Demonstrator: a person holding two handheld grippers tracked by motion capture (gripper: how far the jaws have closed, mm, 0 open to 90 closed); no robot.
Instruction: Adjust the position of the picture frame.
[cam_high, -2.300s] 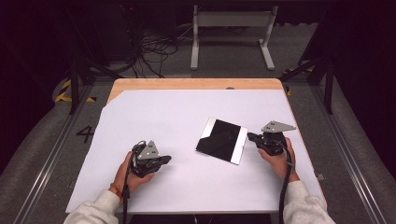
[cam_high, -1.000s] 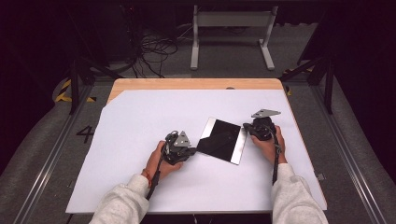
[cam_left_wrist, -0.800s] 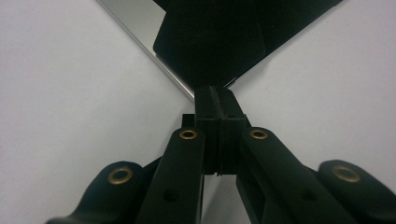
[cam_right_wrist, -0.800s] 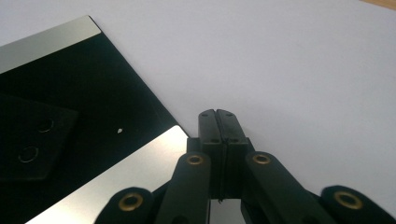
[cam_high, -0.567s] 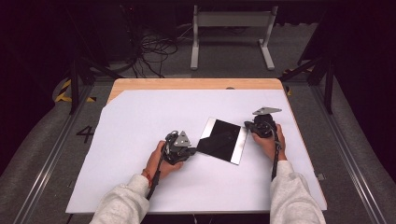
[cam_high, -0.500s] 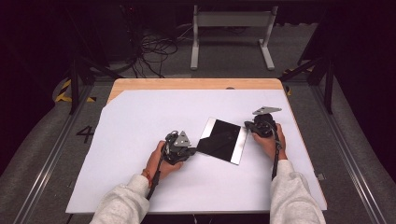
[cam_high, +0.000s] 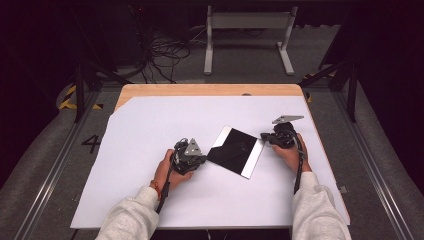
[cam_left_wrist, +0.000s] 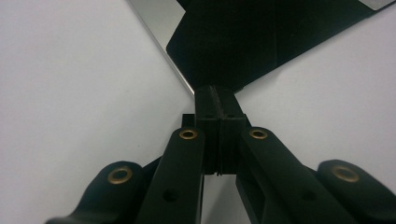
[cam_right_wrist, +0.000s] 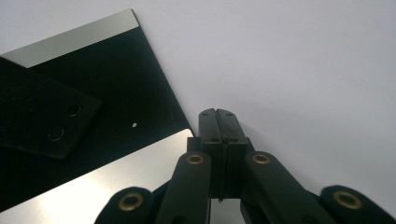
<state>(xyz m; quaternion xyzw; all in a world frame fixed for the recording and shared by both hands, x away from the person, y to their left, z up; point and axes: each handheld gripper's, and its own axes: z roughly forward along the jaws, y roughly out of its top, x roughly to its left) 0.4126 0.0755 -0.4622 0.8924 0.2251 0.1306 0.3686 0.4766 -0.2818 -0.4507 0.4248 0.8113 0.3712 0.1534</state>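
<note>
Fingers of both grippers pressed together, nothing between them. White surface (cam_high: 150, 135) carries the mirror-like dark sheet (cam_high: 235, 150) near centre, lying flat and skewed. Left gripper (cam_high: 199, 161) noses its left corner, right gripper (cam_high: 264, 137) its right edge; closed tips likely serve as pushers to square it.

The high view looks forward and down from above the near side, taking in the whole tabletop (cam_high: 150, 130). Each tool view sits low and close, looking along its own closed jaws. All three share the dark reflective plate (cam_high: 235, 150) (cam_left_wrist: 261, 42) (cam_right_wrist: 93, 116).
</note>
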